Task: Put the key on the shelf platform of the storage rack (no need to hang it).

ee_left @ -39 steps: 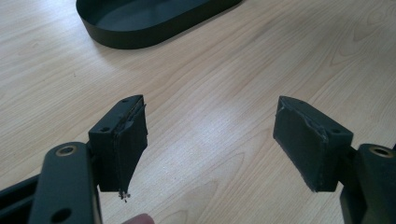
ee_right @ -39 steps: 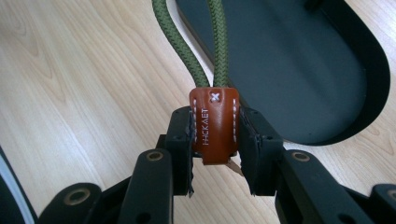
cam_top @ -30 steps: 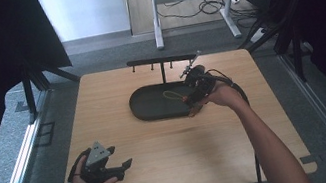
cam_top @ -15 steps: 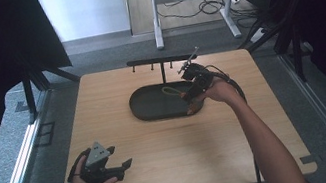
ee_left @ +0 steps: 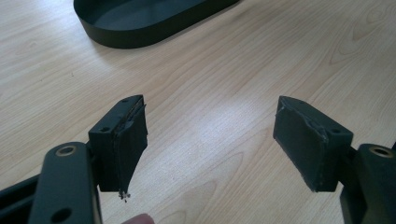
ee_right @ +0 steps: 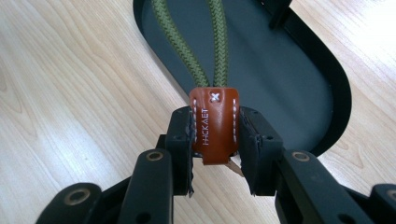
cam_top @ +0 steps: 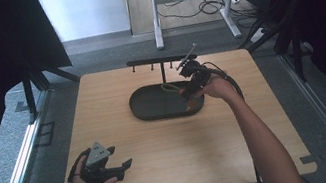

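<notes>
Table (cam_top: 117, 104), seen from my remote station, left to right. At the near left, my left gripper (cam_top: 122, 167) rests idle in the hand just above the wood, its jaws spread wide with nothing between them (ee_left: 210, 144); the tray's (ee_left: 140, 32) near wall lies well ahead of it.

At centre sits the dark oval tray (cam_top: 154, 111), its long axis running left to right. Behind it stands a black rack (cam_top: 161, 61) with short pegs under its crossbar.

To the right, my right gripper (cam_top: 186, 92) hangs over the tray's right end, jaws closed narrow on a brown leather tab (ee_right: 215, 123). From the tab a green cord (ee_right: 217, 42) runs away from the jaws as a two-strand loop; its long axis points along the gripper, out over the tray floor (ee_right: 261, 70). In the high view the loop (cam_top: 169, 88) reaches left of the gripper, toward the rack post.

I judge the loop is meant for a peg. The rack lies just beyond and slightly left of the right gripper, which is much the nearer hand; the loop's far end leads.
</notes>
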Demonstrator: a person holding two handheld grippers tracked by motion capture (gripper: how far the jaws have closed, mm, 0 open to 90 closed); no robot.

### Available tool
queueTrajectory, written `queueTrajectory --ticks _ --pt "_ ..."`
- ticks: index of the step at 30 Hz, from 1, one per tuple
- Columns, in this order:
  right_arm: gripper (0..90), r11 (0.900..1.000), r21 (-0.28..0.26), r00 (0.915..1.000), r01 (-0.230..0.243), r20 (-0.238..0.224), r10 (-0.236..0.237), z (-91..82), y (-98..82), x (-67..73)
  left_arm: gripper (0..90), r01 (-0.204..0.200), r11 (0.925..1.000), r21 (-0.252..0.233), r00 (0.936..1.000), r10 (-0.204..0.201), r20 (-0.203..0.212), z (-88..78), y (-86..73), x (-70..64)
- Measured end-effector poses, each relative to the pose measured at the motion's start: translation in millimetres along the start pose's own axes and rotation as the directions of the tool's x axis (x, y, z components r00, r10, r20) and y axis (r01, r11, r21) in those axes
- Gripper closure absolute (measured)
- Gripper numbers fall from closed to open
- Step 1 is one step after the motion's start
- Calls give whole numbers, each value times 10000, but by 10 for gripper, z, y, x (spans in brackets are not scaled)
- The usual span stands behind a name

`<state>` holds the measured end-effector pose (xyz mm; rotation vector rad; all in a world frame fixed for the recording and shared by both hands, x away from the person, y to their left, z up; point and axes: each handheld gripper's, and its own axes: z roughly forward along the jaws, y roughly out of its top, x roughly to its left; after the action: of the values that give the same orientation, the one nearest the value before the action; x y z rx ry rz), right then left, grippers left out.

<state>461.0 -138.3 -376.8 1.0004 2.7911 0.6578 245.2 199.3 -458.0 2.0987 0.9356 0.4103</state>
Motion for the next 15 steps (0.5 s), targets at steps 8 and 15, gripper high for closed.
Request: queueTrajectory --ticks 8,15 --pt "668 9999 -69 9999 -105 -3 105 48 46 -32 263 27 10000 -13 10000 -27 15 2 -2 2" --pt "668 9998 -127 9999 -137 4 137 79 91 -57 263 40 10000 -14 10000 -40 6 -2 -1 2"
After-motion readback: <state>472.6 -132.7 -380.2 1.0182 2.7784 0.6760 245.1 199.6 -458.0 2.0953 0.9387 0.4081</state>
